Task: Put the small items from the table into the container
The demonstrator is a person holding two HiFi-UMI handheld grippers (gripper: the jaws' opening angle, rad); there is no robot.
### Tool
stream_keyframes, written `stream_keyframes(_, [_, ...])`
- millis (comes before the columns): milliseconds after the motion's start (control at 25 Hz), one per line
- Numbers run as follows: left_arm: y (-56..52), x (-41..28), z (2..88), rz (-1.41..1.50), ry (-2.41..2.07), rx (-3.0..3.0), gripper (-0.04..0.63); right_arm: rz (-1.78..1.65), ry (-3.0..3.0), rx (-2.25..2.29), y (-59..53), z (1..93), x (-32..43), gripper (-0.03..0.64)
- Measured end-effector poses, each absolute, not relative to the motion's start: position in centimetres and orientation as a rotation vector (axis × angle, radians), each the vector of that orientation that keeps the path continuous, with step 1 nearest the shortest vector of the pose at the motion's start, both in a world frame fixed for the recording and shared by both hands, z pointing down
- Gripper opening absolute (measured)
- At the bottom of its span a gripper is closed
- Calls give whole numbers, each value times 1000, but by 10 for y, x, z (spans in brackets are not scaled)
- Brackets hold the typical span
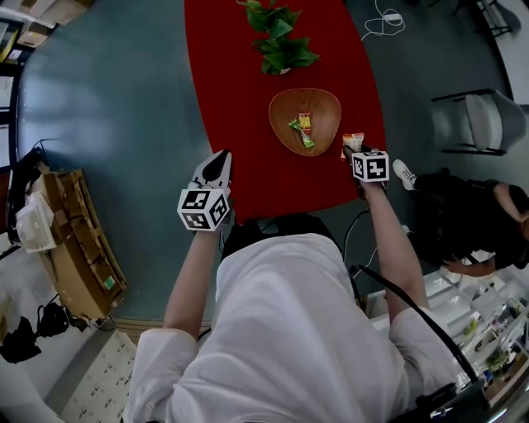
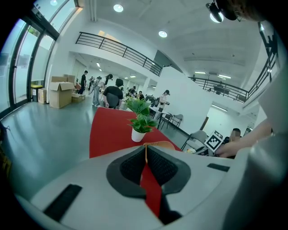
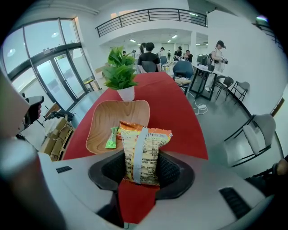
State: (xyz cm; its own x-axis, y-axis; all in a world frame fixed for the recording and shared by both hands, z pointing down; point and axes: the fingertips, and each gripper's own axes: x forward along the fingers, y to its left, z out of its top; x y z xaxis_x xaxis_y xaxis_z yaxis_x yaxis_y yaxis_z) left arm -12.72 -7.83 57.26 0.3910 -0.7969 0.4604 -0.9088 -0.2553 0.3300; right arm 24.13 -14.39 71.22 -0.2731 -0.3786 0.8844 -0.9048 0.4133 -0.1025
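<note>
A wooden bowl [image 1: 324, 124] sits on the red table [image 1: 240, 107], with a green packet [image 1: 301, 134] and a red-yellow one [image 1: 305, 120] in it. My right gripper [image 1: 354, 154] is shut on an orange snack packet [image 3: 141, 152], held upright just off the bowl's [image 3: 101, 123] near right rim. The green packet [image 3: 111, 137] lies inside the bowl, beyond the jaws. My left gripper [image 1: 220, 162] hovers over the table's near left part, left of the bowl, jaws shut with nothing between them [image 2: 145, 155]. The bowl's rim [image 2: 160, 144] peeks over its fingertips.
A potted plant [image 1: 277, 37] stands on the table beyond the bowl. A grey chair [image 1: 479, 120] and a person [image 1: 471, 219] low to the floor are at the right. A wooden rack [image 1: 78, 248] with boxes stands at the left. A cable [image 1: 380, 21] lies on the floor.
</note>
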Motion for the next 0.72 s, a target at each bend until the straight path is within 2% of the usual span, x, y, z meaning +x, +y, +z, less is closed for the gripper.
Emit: stream_keyframes(720, [-75, -171, 579, 243, -1541, 2011, 11, 748, -1899, 971, -167, 715, 175, 186])
